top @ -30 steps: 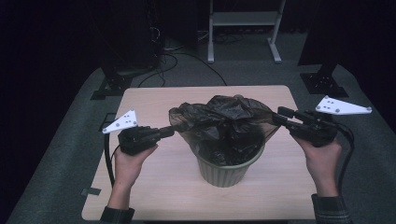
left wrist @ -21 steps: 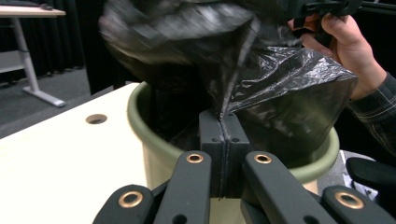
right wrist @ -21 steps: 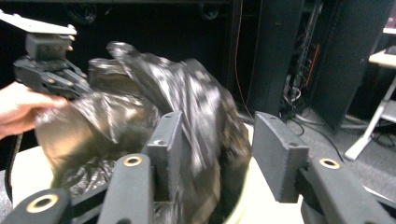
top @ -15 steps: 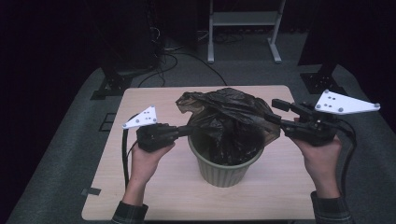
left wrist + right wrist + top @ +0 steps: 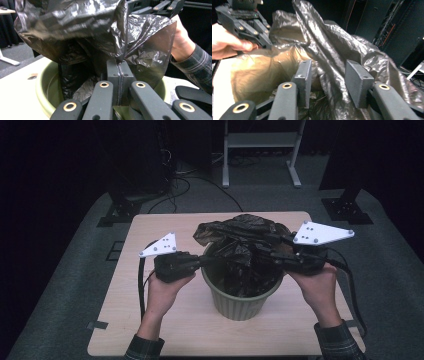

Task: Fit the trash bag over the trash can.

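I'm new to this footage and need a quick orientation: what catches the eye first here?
A crumpled black plastic bag billows from a green bin mid-table. The left gripper is shut on a fold of it, while the right gripper stands open around another fold.

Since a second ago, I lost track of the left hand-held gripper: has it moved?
Yes. The left hand-held gripper has moved rightward across the table toward the green bin, and is now at its near-left rim, shut on the black bag.

One green bin (image 5: 243,301), one black bag (image 5: 239,236), two grippers, one table (image 5: 125,290).
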`<move>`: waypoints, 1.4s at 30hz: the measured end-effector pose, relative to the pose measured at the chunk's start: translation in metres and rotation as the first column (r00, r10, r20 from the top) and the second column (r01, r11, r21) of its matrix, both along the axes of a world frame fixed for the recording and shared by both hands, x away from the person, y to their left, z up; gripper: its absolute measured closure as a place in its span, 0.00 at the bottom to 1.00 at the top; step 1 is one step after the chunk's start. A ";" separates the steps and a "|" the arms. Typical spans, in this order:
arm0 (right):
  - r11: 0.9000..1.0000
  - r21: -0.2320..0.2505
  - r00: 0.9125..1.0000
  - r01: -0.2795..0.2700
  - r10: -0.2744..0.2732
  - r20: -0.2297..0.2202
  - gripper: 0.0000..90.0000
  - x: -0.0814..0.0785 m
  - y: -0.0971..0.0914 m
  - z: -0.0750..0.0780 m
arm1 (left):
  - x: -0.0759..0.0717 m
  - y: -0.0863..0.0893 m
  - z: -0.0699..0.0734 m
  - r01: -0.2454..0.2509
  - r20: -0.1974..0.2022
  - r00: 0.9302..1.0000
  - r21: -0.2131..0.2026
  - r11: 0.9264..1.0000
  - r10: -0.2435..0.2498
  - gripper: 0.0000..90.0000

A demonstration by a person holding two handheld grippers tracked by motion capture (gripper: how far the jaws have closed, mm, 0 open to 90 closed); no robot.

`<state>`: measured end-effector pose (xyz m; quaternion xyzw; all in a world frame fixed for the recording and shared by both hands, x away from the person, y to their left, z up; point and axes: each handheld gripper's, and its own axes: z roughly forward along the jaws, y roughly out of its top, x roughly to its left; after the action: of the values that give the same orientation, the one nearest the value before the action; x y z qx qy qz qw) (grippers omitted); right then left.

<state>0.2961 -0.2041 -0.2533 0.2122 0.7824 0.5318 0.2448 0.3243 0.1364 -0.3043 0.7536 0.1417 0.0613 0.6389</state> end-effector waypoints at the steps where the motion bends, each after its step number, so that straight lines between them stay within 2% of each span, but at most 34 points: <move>1: 1.000 -0.003 1.000 -0.002 0.002 -0.003 0.63 0.000 0.001 -0.001 | 0.000 0.000 0.000 0.000 0.000 1.000 -0.002 1.000 0.000 1.00; 2: 1.000 -0.007 1.000 0.001 -0.001 -0.003 0.65 0.001 0.001 -0.002 | 0.000 0.000 0.000 0.001 0.000 1.000 -0.001 1.000 -0.001 1.00; 6: 1.000 -0.013 1.000 0.010 -0.010 0.005 0.96 0.001 0.001 -0.002 | -0.001 0.001 0.000 0.003 0.000 1.000 0.008 1.000 -0.003 1.00; 7: 1.000 -0.006 1.000 0.012 -0.012 0.003 1.00 0.002 0.000 -0.002 | -0.001 0.003 -0.001 -0.002 0.001 1.000 0.016 1.000 0.002 1.00; 12: 0.998 0.034 0.999 0.046 -0.046 0.003 1.00 0.004 -0.012 0.006 | 0.000 0.020 -0.002 -0.033 -0.008 0.999 0.026 0.999 0.034 1.00; 20: 0.987 0.125 0.994 0.105 -0.106 0.005 1.00 0.011 -0.042 0.020 | -0.001 0.061 0.004 -0.114 -0.001 0.993 0.021 0.993 0.114 1.00; 22: 0.985 0.135 0.994 0.111 -0.112 0.002 1.00 0.012 -0.047 0.023 | -0.002 0.071 0.007 -0.132 0.005 0.991 0.018 0.991 0.132 1.00; 26: 0.982 0.126 0.990 0.140 -0.140 -0.013 1.00 0.017 -0.052 0.023 | 0.004 0.084 0.006 -0.158 -0.020 0.987 0.020 0.987 0.158 1.00; 32: 0.979 0.098 0.982 0.181 -0.175 -0.069 1.00 0.036 -0.056 0.007 | 0.019 0.082 -0.014 -0.157 -0.085 0.984 0.032 0.987 0.159 1.00; 35: 0.976 0.078 0.975 0.204 -0.195 -0.110 1.00 0.048 -0.061 -0.007 | 0.029 0.077 -0.026 -0.156 -0.112 0.981 0.042 0.987 0.159 1.00; 40: 0.969 0.068 0.958 0.236 -0.221 -0.183 1.00 0.064 -0.072 -0.032 | 0.043 0.070 -0.040 -0.165 -0.145 0.974 0.066 0.984 0.173 1.00; 42: 0.966 0.061 0.948 0.253 -0.235 -0.213 1.00 0.070 -0.077 -0.042 | 0.048 0.067 -0.046 -0.173 -0.154 0.971 0.082 0.981 0.184 1.00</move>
<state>0.3657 -0.2809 -0.2950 0.3711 0.7471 0.5067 0.2178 0.3725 0.2036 -0.3501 0.7616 0.2580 0.0624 0.5912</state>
